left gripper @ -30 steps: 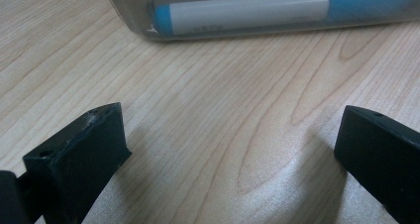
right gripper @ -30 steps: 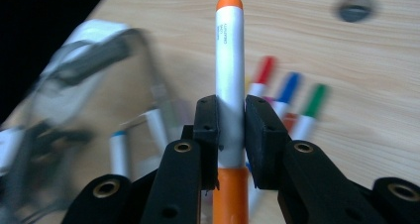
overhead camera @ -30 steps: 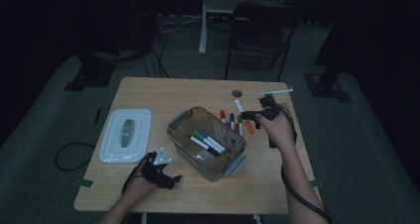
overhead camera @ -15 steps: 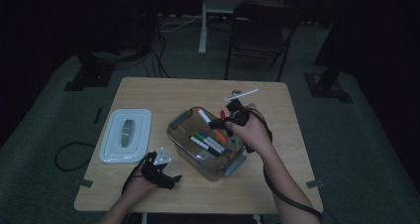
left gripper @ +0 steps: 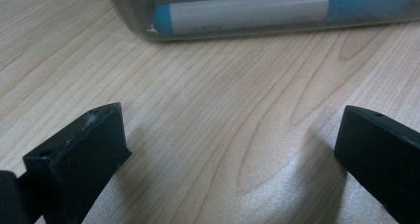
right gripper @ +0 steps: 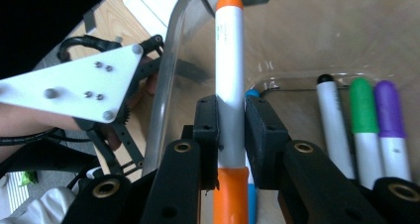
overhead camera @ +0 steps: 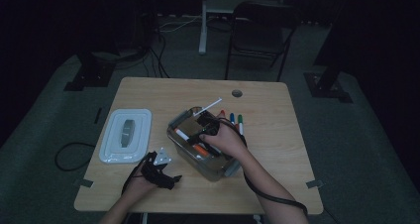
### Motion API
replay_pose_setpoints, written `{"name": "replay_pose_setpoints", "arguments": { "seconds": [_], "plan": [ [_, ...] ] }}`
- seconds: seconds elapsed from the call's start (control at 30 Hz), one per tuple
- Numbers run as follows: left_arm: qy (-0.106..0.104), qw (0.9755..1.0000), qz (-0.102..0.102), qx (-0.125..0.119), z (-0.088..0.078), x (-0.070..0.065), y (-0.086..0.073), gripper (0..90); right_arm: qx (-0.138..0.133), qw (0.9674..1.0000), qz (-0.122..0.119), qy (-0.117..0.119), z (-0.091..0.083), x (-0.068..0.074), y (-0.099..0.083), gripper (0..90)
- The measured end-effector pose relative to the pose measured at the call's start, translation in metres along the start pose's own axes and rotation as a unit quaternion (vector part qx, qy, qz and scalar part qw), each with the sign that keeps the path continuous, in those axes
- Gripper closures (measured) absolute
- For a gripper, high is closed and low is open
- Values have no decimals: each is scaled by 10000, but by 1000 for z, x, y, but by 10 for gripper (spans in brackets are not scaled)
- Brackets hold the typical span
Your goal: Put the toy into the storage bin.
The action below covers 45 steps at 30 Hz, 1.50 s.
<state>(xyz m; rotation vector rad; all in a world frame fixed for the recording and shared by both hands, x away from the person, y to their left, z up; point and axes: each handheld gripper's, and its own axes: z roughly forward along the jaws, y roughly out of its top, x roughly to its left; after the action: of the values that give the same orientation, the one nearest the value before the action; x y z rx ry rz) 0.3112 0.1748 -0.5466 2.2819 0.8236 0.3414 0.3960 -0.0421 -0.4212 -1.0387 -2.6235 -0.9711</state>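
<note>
Two pairs of tongs are at work over a pale wooden tabletop [overhead camera: 277, 135]. From the high view, the right tongs [overhead camera: 205, 131] sit low over a clear plastic bin [overhead camera: 220, 169] near the middle of the tabletop, but the hand covers them and what they carry cannot be made out there. The right gripper view settles it: the right tongs [right gripper: 231, 125] are clenched on an orange marker [right gripper: 229, 75], their black pads pressed against its white barrel just above the orange band, the marker standing along the jaws with its orange tip pointing away. That same view looks down into the bin, where a black-capped marker [right gripper: 333, 120], a green marker [right gripper: 364, 120] and a purple marker [right gripper: 391, 120] lie side by side on its floor, and a blue marker [right gripper: 251, 194] lies under the held one. The high view adds three more markers [overhead camera: 232, 119] lying on the tabletop just beyond the bin, and a white lid [overhead camera: 125, 135] lying well to the left.

At the near left edge the left tongs [overhead camera: 161, 172] rest on the tabletop. The left gripper view shows the left tongs [left gripper: 228, 149] released, jaws wide apart with bare wood between them, and just ahead the bin's wall [left gripper: 257, 30] with a blue-capped marker [left gripper: 247, 13] behind it.
</note>
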Motion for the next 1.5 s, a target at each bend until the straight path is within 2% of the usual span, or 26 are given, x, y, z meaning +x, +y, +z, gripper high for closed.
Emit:
{"name": "replay_pose_setpoints", "arguments": {
  "seconds": [0.1,0.13,0.23,0.3,0.43,0.63,0.73,0.83,0.87,0.9,0.93,1.07,1.1,1.23,1.3,1.33,1.37,1.43,1.47,1.5],
  "plan": [
    [1,10000,0,-3,0,0,0,4,140,9999,-3,-29,11,0,0,767],
    [1,10000,-3,-5,0,0,0,4,330,9994,18,-66,21,-1,0,767],
    [7,10000,-1,-6,0,0,0,4,584,9982,49,-119,34,-3,0,767],
    [5,10000,-1,-9,0,0,0,4,808,9966,115,-107,44,-5,-1,767],
    [7,10000,1,-7,0,0,0,4,1119,9930,54,-371,60,-6,-5,767],
    [10,10000,4,-11,0,0,0,4,1499,9881,154,-315,73,-11,-11,758],
    [9,10000,1,-12,0,0,0,4,1260,9917,87,-246,68,-13,-11,695],
    [7,10000,-3,-13,0,0,0,4,854,9961,2,-206,51,-14,-9,686],
    [7,10000,-3,-13,0,0,0,4,854,9961,2,-206,51,-14,-9,686],
    [2,10000,-1,-5,0,0,0,4,705,9974,0,-164,43,-15,-9,669],
    [1,10000,-7,-9,0,0,0,4,420,9990,-43,-145,28,-16,-8,660],
    [2,10000,1,-3,0,0,0,4,-54,9999,-52,-128,-7,-21,-8,652],
    [0,10000,1,2,0,0,0,4,-237,9996,-17,-160,-19,-23,-8,653],
    [3,10000,1,-3,0,0,0,4,-668,9969,138,-404,-54,-40,-12,655],
    [6,10000,-11,-19,0,0,0,4,-720,9962,189,-461,-60,-45,-14,654],
    [6,10000,-9,-18,0,0,0,4,-937,9927,326,-683,-77,-62,-22,624],
    [5,10000,-8,-17,0,0,0,4,-1051,9905,379,-800,-82,-69,-26,613],
    [7,10000,-6,-18,0,0,0,4,-1153,9864,567,-1027,-91,-86,-35,611],
    [7,10000,-6,-18,0,0,0,4,-1153,9864,567,-1027,-91,-86,-35,611],
    [8,10000,-8,-19,0,0,0,4,-1188,9843,679,-1118,-94,-95,-39,612]
  ]
}}
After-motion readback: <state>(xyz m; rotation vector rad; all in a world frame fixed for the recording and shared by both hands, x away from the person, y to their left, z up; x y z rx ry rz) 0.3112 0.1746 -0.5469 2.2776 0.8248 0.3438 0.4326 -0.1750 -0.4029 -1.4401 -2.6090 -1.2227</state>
